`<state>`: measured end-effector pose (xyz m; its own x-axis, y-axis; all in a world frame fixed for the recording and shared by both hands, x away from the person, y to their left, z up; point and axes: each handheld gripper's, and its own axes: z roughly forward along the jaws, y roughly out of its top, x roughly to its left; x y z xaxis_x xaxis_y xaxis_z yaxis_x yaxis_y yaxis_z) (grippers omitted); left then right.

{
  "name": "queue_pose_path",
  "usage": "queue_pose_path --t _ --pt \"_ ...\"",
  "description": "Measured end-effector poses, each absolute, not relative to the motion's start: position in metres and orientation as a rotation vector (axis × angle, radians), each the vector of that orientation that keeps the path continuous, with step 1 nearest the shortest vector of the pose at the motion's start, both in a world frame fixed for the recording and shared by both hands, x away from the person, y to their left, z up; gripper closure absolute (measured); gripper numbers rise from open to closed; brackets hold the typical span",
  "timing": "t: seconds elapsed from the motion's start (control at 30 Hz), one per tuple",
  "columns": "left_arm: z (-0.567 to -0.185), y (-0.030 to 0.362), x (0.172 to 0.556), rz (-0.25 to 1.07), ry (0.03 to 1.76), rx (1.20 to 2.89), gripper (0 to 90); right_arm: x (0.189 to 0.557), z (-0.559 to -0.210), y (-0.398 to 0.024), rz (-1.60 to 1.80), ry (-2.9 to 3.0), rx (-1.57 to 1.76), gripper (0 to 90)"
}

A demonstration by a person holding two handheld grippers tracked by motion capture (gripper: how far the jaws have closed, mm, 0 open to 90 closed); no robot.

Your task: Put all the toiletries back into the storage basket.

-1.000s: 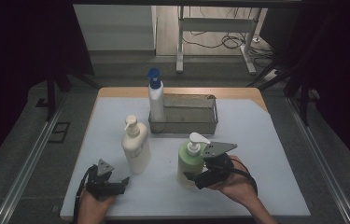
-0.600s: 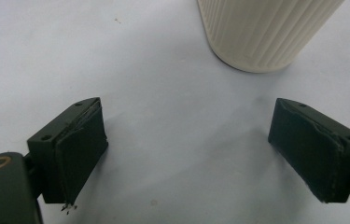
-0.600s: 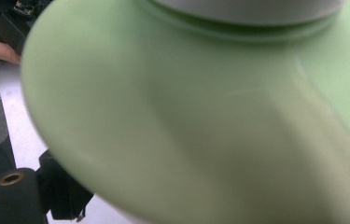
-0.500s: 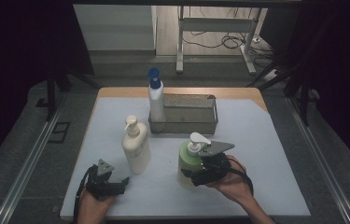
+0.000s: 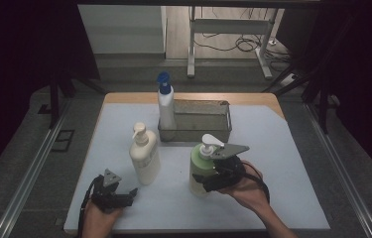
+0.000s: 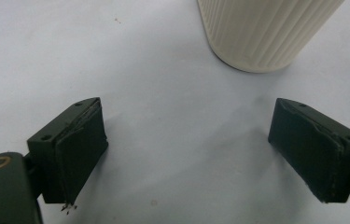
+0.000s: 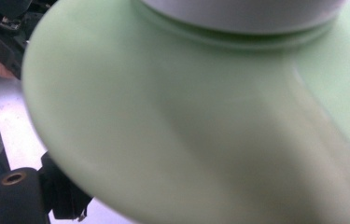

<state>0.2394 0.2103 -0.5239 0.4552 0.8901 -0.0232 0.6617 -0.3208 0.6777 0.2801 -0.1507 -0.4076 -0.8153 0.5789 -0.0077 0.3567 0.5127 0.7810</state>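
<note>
Green bottle (image 5: 201,171) stands upright on the white mat (image 5: 282,163), front right of centre, white pump head (image 5: 212,142) on top pointing right. Right gripper (image 5: 212,182) sits against its right side, jaws around the lower body; from the high view the pads look pressed on it, and the jaws have just closed in a little onto it. Right gripper view: green shoulder (image 7: 172,121) right up against the lens, blurred, one jaw visible bottom left beside the bottle wall. Contact on the far side can't be confirmed.

Left gripper (image 5: 124,197) rests low on the mat at front left, jaws spread wide, nothing between them. Left gripper view: both pads (image 6: 77,149) apart over bare mat, ribbed base of the cream bottle (image 6: 266,32) just ahead, not touching.

Cream bottle (image 5: 144,156) stands upright left of the green one, apart from it. Wire basket (image 5: 198,124) behind both, near the mat's back edge. Blue-capped spray bottle (image 5: 165,106) upright at the basket's left end; inside or just beside, can't tell.
</note>
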Motion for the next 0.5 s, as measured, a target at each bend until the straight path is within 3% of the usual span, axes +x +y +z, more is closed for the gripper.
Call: queue_pose_path --t 0.5 --pt "-0.524 0.21 0.239 0.476 1.29 2.086 10.7 0.306 -0.381 -0.147 1.192 2.456 0.835 11.8"
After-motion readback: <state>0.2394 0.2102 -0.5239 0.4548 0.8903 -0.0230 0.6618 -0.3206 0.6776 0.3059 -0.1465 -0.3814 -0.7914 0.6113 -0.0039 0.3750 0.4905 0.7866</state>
